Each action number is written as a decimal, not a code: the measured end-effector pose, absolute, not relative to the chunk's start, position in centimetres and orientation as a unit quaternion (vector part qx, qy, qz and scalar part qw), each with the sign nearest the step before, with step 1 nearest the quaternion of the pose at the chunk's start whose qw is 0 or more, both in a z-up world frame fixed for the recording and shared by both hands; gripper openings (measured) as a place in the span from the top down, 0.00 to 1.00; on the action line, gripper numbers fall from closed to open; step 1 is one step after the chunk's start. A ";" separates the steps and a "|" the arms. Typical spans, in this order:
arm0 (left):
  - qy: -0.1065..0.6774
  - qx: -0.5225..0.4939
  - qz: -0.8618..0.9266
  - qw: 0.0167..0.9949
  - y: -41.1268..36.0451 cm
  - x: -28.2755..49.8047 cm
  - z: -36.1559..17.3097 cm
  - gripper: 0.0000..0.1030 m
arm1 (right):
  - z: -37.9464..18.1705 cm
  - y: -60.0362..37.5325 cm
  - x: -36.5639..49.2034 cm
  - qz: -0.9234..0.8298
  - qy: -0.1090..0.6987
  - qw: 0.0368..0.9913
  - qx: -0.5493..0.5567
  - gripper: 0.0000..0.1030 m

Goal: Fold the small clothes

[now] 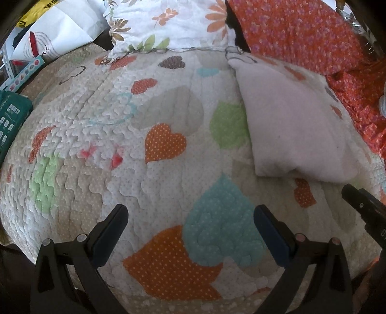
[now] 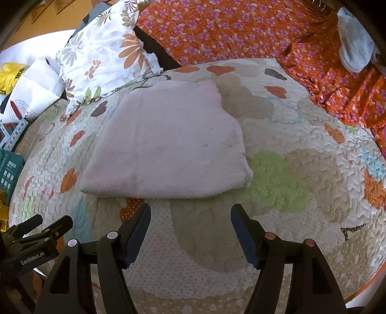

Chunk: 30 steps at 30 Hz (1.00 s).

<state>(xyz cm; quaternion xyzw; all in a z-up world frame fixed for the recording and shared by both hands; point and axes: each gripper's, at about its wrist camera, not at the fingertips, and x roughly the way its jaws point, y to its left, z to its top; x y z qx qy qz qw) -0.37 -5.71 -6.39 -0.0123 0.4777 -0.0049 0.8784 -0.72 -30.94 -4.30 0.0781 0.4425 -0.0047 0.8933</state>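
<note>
Left wrist view: left gripper (image 1: 190,217) hovers over the quilt (image 1: 96,183), jaws spread wide with nothing between them.
Garment: pale pink cloth (image 1: 294,120) lies folded on the quilt, ahead and to the right of this gripper, well apart from its fingers.
Other tool: right gripper (image 1: 361,203) enters at the right edge, near the cloth's near corner; not touching it as far as I can tell.
Surroundings: floral pillow (image 1: 168,21) at the far edge, orange flowered sheet (image 1: 301,31) beyond the cloth.
Right wrist view: right gripper (image 2: 190,217) jaws parted, empty, just short of the cloth's (image 2: 166,145) near folded edge.
Cloth state: compact rectangle, layered, edges roughly aligned, flat on the quilt (image 2: 289,217).
Left tool: left gripper (image 2: 43,227) seen at lower left, off to the side of the cloth.
Progress, judged: this piece looks folded already; possibly one more fold or setting aside remains.
Remaining: a pale item (image 2: 354,46) lies on the orange sheet (image 2: 217,26); whether it is clothing to fold, cannot tell.
</note>
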 end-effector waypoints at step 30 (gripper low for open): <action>0.475 -0.006 -0.012 0.880 -5.7 -0.4 -6.4 0.00 | -4.6 -30.6 -0.5 -0.012 0.445 0.893 0.057 0.26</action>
